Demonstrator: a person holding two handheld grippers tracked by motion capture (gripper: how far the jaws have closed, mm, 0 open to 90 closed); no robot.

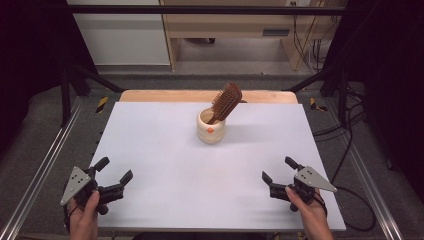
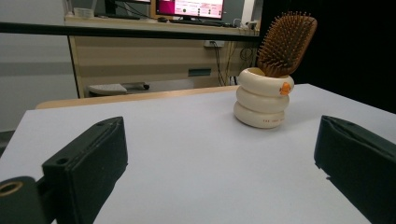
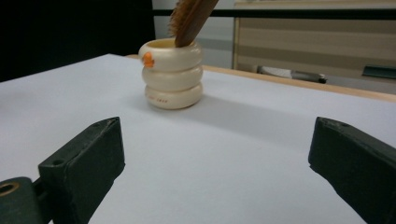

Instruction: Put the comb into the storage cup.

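Lab or office: framed test table [image 1: 150, 140], monitor [image 2: 189, 8], cables [image 1: 305, 47].

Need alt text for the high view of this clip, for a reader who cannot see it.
A wooden hairbrush stands handle-down, leaning right, in a cream ringed cup toward the far middle of a white table. Near the front edge, a person's hands hold the left tool and right tool, both open, empty and apart from the cup.
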